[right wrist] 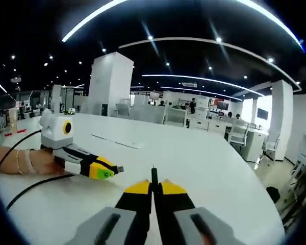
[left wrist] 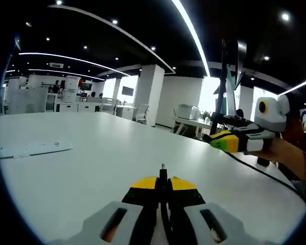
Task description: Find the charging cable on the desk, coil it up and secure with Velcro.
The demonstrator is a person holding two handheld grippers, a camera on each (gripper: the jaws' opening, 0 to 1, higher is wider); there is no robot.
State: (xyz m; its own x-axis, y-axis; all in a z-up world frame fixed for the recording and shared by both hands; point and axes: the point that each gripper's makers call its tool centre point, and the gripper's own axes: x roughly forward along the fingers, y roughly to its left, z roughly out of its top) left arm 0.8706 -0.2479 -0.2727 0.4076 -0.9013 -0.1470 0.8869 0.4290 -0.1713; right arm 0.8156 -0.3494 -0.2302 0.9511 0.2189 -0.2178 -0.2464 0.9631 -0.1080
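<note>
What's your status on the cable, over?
Left claw shut on cable, plug end poking out. Right claw shut on cable too. White strip on table, off to the side.

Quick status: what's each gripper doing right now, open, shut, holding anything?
Left gripper: shut on the black cable.
Right gripper: shut on the same cable.

Right tongs point(right wrist: 154, 185) pinch cable point(right wrist: 153, 173) over desk point(right wrist: 204, 168).
</note>
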